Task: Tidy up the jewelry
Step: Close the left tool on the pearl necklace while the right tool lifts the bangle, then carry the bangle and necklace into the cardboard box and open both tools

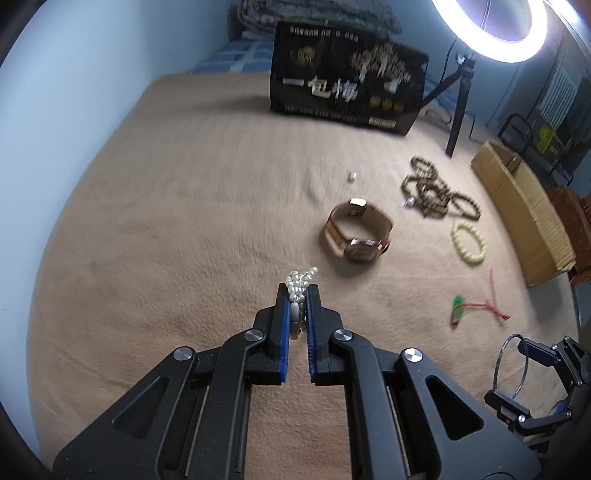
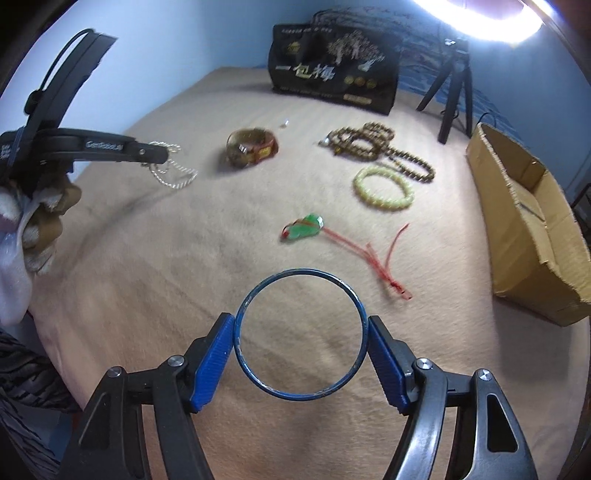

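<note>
The left wrist camera sits just behind its own jaws and looks forward, low over the tan surface (image 1: 184, 192), toward the black printed bag (image 1: 347, 92) at the far end. The right wrist camera rides further to the right, also facing that black printed bag (image 2: 332, 77), a little higher above the surface (image 2: 184, 258). Both views share the watch (image 1: 356, 230) (image 2: 251, 147), the brown bead strand (image 1: 436, 188) (image 2: 380, 147), the pale bracelet (image 1: 468, 242) (image 2: 382, 187), the green pendant (image 1: 458, 304) (image 2: 306, 226), the cardboard box (image 1: 517, 199) (image 2: 532, 229) and the ring light (image 1: 491, 33) (image 2: 480, 18). Each camera also catches the other tool at its frame edge.
</note>
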`<move>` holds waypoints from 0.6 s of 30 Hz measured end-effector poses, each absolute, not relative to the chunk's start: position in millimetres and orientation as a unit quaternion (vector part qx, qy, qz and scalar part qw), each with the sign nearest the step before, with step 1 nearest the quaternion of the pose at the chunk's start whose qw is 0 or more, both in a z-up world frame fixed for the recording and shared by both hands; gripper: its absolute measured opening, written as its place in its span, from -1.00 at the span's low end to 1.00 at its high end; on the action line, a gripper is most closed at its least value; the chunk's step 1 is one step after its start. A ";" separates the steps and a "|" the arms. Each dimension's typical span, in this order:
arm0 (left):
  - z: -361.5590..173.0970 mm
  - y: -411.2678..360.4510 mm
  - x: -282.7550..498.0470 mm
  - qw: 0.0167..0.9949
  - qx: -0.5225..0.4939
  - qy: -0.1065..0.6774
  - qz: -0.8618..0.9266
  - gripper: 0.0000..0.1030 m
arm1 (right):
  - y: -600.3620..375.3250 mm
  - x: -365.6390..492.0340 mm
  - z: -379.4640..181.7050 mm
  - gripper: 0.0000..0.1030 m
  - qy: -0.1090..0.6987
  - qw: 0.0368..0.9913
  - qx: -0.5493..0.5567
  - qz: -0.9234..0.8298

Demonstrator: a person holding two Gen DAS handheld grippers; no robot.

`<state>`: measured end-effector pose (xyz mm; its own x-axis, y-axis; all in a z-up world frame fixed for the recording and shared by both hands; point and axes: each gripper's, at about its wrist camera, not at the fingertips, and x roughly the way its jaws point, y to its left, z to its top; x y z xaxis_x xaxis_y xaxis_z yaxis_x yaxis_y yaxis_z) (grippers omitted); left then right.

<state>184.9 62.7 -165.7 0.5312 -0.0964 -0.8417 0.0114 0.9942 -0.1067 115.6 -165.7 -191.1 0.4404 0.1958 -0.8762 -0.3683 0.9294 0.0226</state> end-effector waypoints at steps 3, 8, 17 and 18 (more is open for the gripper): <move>-152.8 58.9 182.9 0.881 -0.048 0.470 -0.034 -0.89 | -170.5 117.2 -183.3 0.42 0.494 0.850 -0.083 0.163; -131.5 43.7 181.1 0.890 -0.052 0.450 -0.051 -0.89 | -183.5 121.1 -168.6 0.42 0.480 0.861 -0.076 0.151; -101.6 -3.4 182.9 0.899 -0.046 0.424 -0.101 -0.89 | -227.4 140.0 -140.1 0.42 0.455 0.883 -0.050 0.105; -99.5 -9.5 183.3 0.900 -0.044 0.421 -0.107 -0.89 | -234.1 141.6 -136.6 0.42 0.452 0.885 -0.049 0.099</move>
